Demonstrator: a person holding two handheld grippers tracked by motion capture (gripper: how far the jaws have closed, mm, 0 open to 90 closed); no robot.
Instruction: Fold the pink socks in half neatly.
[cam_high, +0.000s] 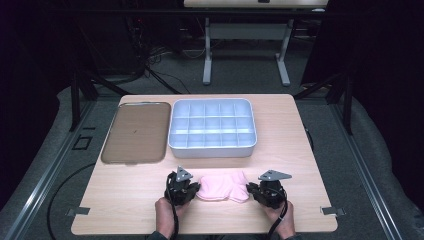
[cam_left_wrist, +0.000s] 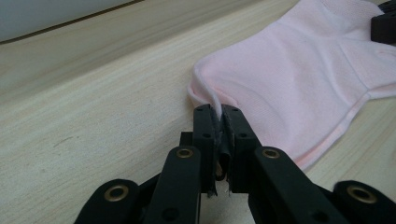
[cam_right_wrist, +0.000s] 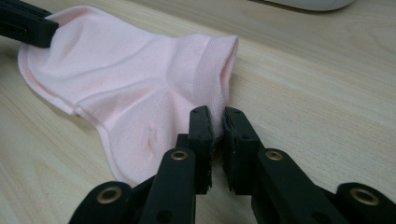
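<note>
A pale pink sock (cam_high: 222, 186) lies flat near the table's front edge, between my two grippers. My left gripper (cam_high: 196, 190) is at its left end; in the left gripper view the jaws (cam_left_wrist: 220, 112) are shut on a pinch of the sock's (cam_left_wrist: 289, 74) rounded edge. My right gripper (cam_high: 250, 190) is at the sock's right end. In the right gripper view its jaws (cam_right_wrist: 217, 116) are closed on the ribbed cuff edge of the sock (cam_right_wrist: 121, 79). Each hand holds its gripper from below.
A white compartment tray (cam_high: 212, 150) with several empty cells stands at the back middle of the wooden table (cam_high: 280, 130). A flat brown tray (cam_high: 136, 132) lies to its left. The table's front edge runs just below the hands.
</note>
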